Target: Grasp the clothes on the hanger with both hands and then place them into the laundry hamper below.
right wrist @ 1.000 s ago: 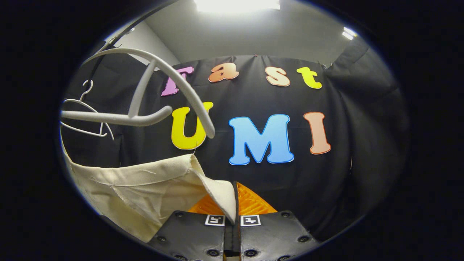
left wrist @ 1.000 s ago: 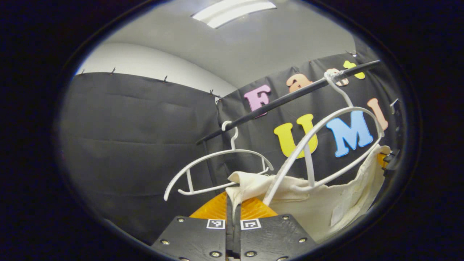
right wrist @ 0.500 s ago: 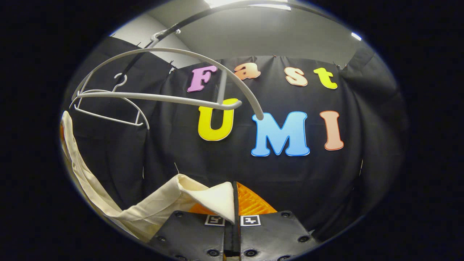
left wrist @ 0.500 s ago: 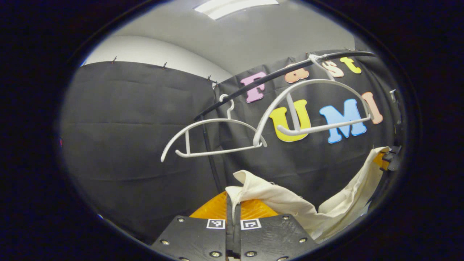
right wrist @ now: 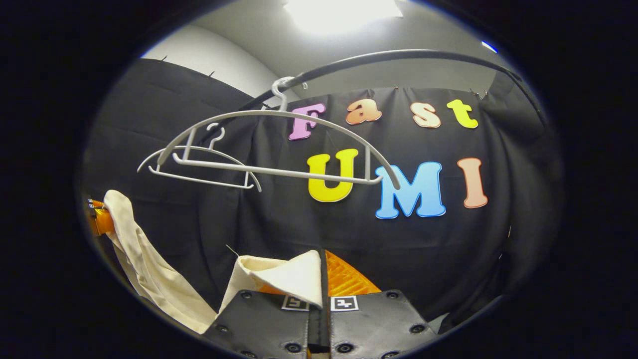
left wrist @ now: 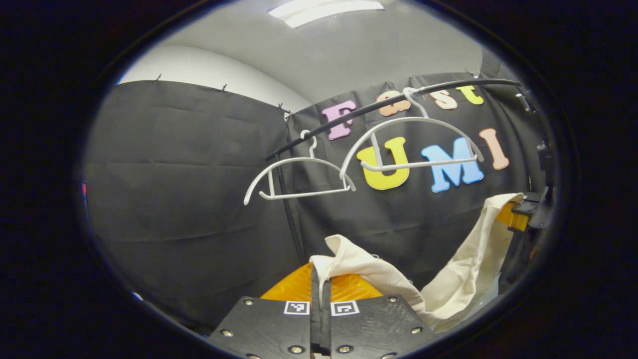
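The left gripper (left wrist: 320, 279) and right gripper (right wrist: 322, 279) are each pinching a corner of the cream garment (left wrist: 463, 279), which is sagging between them, clear below the bare white hanger (right wrist: 279, 144). Next, probably, lowering it together into the hamper.

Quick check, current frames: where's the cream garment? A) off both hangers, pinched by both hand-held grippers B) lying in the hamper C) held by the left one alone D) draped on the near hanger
A: both white hangers hang bare on the rod, while the cream garment sags between the left hand-held gripper and the right hand-held gripper.
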